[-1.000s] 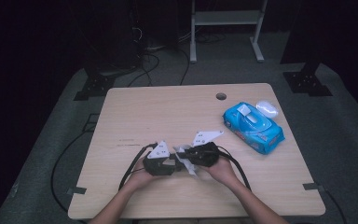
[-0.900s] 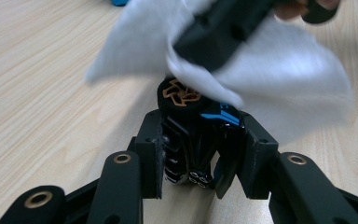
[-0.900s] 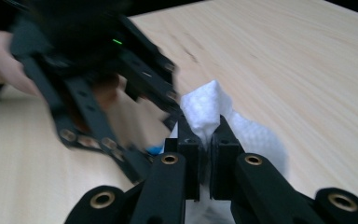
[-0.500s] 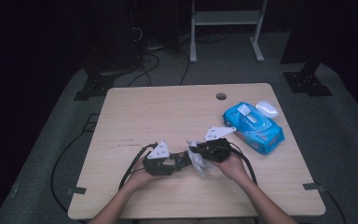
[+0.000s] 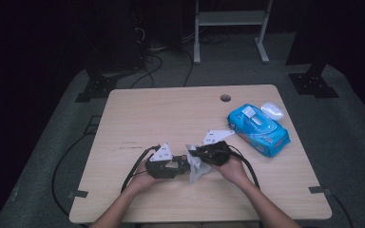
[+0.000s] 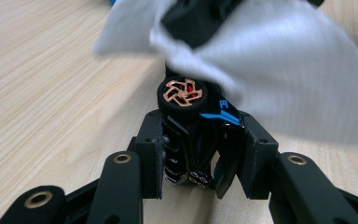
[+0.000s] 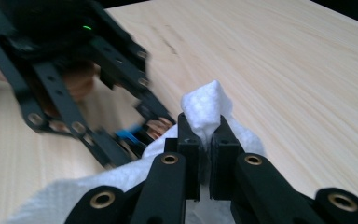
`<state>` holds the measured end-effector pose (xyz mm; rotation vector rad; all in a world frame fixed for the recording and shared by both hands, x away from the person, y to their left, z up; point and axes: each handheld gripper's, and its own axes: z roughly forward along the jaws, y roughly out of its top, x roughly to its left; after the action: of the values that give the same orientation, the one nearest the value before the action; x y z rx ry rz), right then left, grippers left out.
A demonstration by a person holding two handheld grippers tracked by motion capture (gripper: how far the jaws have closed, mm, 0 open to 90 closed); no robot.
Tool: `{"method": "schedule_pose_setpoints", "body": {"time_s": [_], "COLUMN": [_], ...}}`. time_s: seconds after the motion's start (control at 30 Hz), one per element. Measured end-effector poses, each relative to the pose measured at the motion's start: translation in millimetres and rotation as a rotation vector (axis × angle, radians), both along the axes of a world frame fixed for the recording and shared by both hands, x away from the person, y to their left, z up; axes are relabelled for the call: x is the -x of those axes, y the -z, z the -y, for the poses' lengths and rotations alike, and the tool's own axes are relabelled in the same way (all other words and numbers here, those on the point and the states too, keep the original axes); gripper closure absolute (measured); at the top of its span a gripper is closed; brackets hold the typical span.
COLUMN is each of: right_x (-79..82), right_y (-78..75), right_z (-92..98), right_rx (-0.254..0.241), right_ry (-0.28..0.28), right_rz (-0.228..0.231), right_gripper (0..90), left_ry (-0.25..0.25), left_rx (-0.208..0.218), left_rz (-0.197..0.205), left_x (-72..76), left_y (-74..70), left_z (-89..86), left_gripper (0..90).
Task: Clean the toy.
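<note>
Since a second ago the right tongs [image 5: 196, 154] have drawn slightly right and back with the soft white wet wipe [image 5: 196, 166], while the left tongs [image 5: 183, 166] stayed low over the pale wooden desk [image 5: 171, 114]. Left tongs are clamped on a small black toy car with copper-spoked wheels [image 6: 189, 135]: rigid, light, glossy, probably slippery, best gripped across its flanks. Right tongs, nearly closed, pinch a bunched fold of the limp wipe against the car; the blue wipe pack [image 5: 259, 128] lies well apart, right.
</note>
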<state>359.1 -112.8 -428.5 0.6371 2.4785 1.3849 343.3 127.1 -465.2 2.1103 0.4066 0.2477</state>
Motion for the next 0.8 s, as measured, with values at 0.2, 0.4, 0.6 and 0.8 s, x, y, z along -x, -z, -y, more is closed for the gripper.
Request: {"method": "schedule_pose_setpoints", "body": {"time_s": [0.2,0.4,0.6,0.8], "right_x": [-3.7,-3.8,-3.3,5.9], "right_y": [0.7,-0.6,1.1,-8.4], "right_z": [30.9,41.4,41.7,10.5], "right_rx": [-0.005,0.017,-0.008,-0.047], "right_ry": [0.068,0.102,0.105,0.002], "right_rz": [-0.009,0.009,-0.006,-0.004], "right_gripper": [84.9,85.0,85.0,85.0], "left_ry": [0.002,0.0,0.002,0.005], "left_rx": [-0.001,-0.002,0.001,-0.005], "left_rz": [0.01,0.004,0.006,0.013], "left_x": [0.3,-0.2,-0.5,-0.3], "left_y": [0.1,-0.1,0.2,0.0], "left_z": [1.2,-0.7,-0.7,-0.4], "left_gripper": [58.4,58.4,58.3,58.3]}}
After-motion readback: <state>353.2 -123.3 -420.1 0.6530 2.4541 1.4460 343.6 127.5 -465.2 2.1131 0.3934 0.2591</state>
